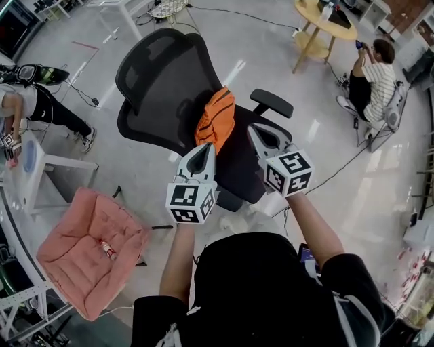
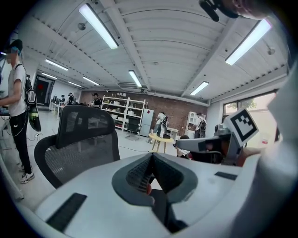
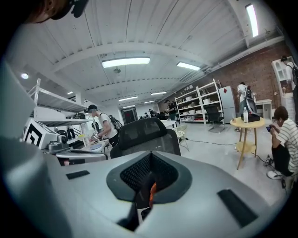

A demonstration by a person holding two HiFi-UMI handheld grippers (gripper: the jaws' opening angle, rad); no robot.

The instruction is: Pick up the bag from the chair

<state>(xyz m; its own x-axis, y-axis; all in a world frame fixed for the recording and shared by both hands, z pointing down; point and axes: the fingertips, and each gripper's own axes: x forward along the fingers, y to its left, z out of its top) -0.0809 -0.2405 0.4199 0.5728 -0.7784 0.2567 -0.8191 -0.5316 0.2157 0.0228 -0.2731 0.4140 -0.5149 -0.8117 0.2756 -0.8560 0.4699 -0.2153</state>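
- Black mesh chair (image 1: 163,81) stands mid-floor, with its backrest toward the upper left in the head view.
- Pink cushion (image 1: 91,247) lies at lower left, well apart from the chair.
- Round yellow table (image 1: 313,15) is at top right, with a person crouched near it.
- Orange bag (image 1: 217,118) sits on the chair seat, upright, leaning against the backrest.
- Left gripper (image 1: 207,148): jaws clenched tip to tip, nothing between them. It is just below the bag's lower edge; I cannot tell whether they touch.
- Right gripper (image 1: 252,129): jaws together and empty, just beside the bag, over the seat.
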